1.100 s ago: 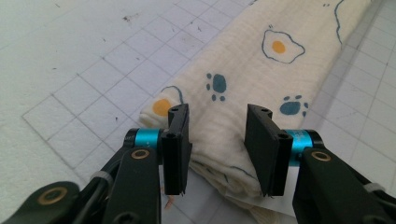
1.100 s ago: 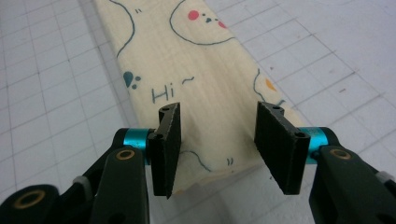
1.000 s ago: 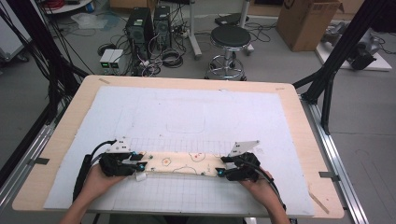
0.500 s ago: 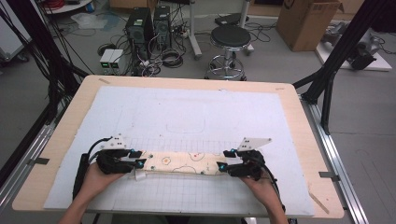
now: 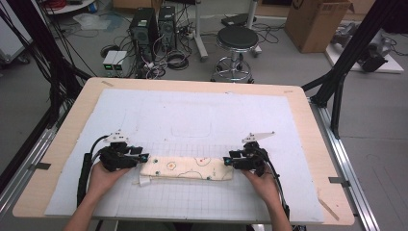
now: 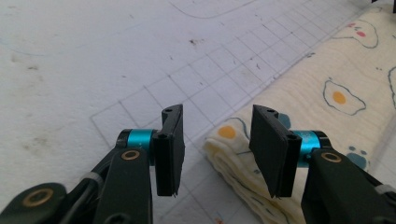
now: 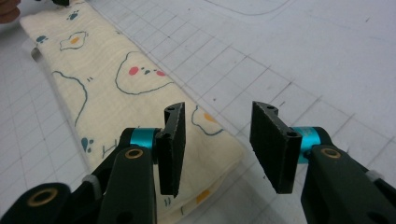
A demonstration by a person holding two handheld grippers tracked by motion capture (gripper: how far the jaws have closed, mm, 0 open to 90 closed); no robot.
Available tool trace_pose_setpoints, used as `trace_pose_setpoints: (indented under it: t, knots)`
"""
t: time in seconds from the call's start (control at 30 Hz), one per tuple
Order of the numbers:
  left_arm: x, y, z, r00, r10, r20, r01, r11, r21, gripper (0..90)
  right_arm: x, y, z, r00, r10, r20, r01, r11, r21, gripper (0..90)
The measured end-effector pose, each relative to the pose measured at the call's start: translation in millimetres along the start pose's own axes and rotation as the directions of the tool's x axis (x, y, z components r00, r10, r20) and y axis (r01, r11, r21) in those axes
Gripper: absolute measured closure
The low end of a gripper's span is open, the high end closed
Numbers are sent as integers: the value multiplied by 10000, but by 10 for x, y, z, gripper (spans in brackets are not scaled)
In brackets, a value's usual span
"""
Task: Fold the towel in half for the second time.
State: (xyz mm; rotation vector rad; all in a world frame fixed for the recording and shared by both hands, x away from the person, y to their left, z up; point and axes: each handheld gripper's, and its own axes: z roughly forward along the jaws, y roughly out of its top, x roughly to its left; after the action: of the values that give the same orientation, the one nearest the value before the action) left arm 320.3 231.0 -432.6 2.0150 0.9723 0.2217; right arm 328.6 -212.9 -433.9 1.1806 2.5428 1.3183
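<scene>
A folded cream cloth [image 5: 187, 168] printed with fried eggs lies flat on the white grid mat [image 5: 192, 115], near the front edge. My left gripper [image 5: 143, 159] is at its left end and my right gripper [image 5: 226, 162] at its right end. In the left gripper view the left gripper [image 6: 217, 135] has just been opening. The cloth's [image 6: 336, 107] end lies under its gap, untouched by the pads. In the right gripper view the right gripper [image 7: 217, 135] has just been closing. It stands open over the cloth's [image 7: 107, 88] corner without pressing it.
The mat covers a wooden table [image 5: 62, 130] with metal rails along its sides. On the floor beyond it are a round stool [image 5: 235, 38], computer towers [image 5: 144, 24] with cables and a cardboard box [image 5: 312, 19]. Black frame posts [image 5: 337, 82] rise at the table's far corners.
Both grippers have shifted slightly toward the far side at the cloth's ends, the right one a little more. The cloth lies where it was.
</scene>
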Motion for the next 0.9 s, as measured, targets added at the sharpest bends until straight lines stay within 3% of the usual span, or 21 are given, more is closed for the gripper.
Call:
trace_pose_setpoints:
  t: [0.17, 0.33, 0.4, 0.5, 0.7, 0.9]
  knots:
    - [-14, -8, 35, 10000, 14, 9, -14, 9995, 308, 537, 2, -23, 37, 9996, 184, -228, -180, 9997, 171, 578]
    - [2, -46, 73, 9999, -150, 81, 146, 9987, 489, 547, 7, -32, 62, 9998, 153, -113, -149, 9993, 349, 612]
    - [1, -51, 78, 9994, -183, 296, 169, 9987, 486, 600, 16, -38, 62, 9999, 118, -83, -115, 9993, 353, 637]
    - [-27, -55, 81, 9997, 50, 238, -62, 9987, 504, 645, 34, -42, 66, 10000, -28, -37, 30, 9992, 390, 683]
    - [-45, -62, 81, 9996, 84, 268, -96, 9990, 432, 771, 69, -48, 71, 9998, -160, -71, 163, 9985, 514, 800]
    - [-78, -49, 59, 9996, 271, 19, -271, 9991, 316, 802, 64, -37, 54, 9996, -112, -261, 125, 9987, 500, 827]
